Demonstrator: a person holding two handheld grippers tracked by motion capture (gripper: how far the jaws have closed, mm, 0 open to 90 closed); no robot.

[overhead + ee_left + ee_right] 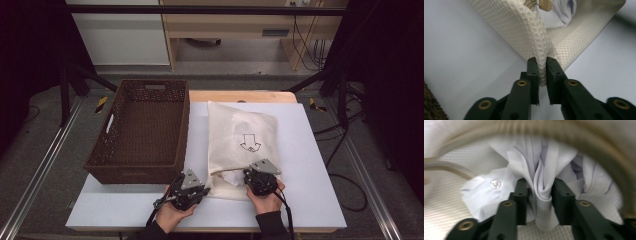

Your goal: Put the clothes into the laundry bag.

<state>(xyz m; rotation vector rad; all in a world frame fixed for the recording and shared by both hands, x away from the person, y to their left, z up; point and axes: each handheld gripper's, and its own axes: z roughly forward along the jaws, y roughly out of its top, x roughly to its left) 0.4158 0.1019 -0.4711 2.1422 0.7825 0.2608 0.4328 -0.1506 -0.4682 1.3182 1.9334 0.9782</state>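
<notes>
A cream mesh drawstring bag (240, 135) with an arrow print lies on the white tabletop (310, 165), its mouth toward the near edge. My left gripper (204, 190) is at the bag's near left corner. In the left gripper view its jaws (543, 67) are shut on a raised fold of the bag's edge (519, 27). My right gripper (252, 176) reaches into the bag's mouth. Its jaws (540, 187) pinch a bunched fold of a white garment (541, 165) inside the bag. A clear button (495, 184) shows on the cloth to their left.
A dark brown woven basket (135, 172) stands left of the bag, close to my left gripper. A tan drawstring (446, 167) with a toggle (544, 3) lies at the bag's mouth. White tabletop shows right of the bag and along the near edge.
</notes>
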